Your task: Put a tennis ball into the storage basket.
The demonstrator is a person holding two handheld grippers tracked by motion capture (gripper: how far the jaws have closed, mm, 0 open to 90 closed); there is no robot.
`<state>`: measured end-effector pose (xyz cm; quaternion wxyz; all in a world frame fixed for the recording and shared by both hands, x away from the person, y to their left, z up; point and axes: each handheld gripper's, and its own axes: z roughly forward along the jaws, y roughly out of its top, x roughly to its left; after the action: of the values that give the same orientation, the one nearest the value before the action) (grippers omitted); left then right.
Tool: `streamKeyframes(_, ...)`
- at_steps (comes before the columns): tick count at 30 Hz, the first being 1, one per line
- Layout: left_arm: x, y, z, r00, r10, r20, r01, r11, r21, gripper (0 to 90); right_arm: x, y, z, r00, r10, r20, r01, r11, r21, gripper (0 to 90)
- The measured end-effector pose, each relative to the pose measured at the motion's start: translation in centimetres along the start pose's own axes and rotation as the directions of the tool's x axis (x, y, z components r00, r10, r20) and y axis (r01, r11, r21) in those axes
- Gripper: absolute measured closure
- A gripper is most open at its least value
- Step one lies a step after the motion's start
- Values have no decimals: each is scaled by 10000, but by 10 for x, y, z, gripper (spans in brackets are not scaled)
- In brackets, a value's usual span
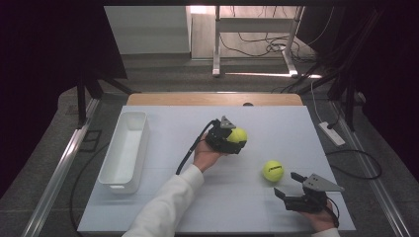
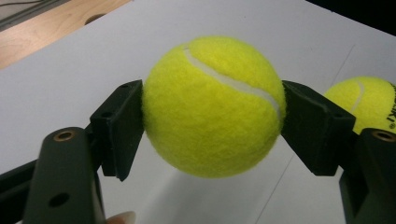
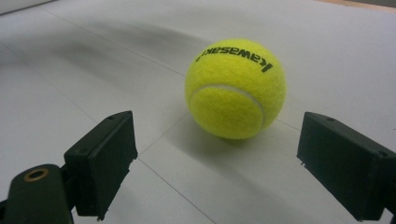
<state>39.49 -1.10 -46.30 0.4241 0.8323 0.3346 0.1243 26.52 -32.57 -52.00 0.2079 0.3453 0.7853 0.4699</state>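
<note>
Well, from the high view I see my left gripper (image 1: 236, 139) covering most of its tennis ball (image 1: 238, 135), only a fuzzy yellow cap showing. Up close, the ball (image 2: 212, 107) is clamped between both black pads, raised off the white table (image 2: 70, 79), white curved seam across the felt. A second tennis ball (image 3: 235, 87) lies on the table, black "Kawasaki" lettering on it; from the left gripper view it is cut off at the edge. My right gripper (image 1: 292, 186) sits near it, jaws spread apart, nothing between the flat blocky pads. White plastic bin (image 1: 123, 150) sits far left, oblong, rounded corners.
</note>
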Motion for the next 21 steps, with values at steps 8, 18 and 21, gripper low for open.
streamKeyframes(8, -1, -4, -9, 10000, -1, 20, 2, 10000, -82, 266, 0, 0, 0, 10000, -14, 18, 14, 10000, 24, 115)
streamKeyframes(18, -3, -6, -17, 10000, 49, 60, -48, 9999, -139, 266, 0, 0, 0, 10000, -28, 33, 27, 10000, 21, 115)
streamKeyframes(21, -3, -7, -19, 10000, 18, 72, -17, 9999, -144, 266, 0, 0, 0, 10000, -42, 37, 42, 10000, 27, 116)
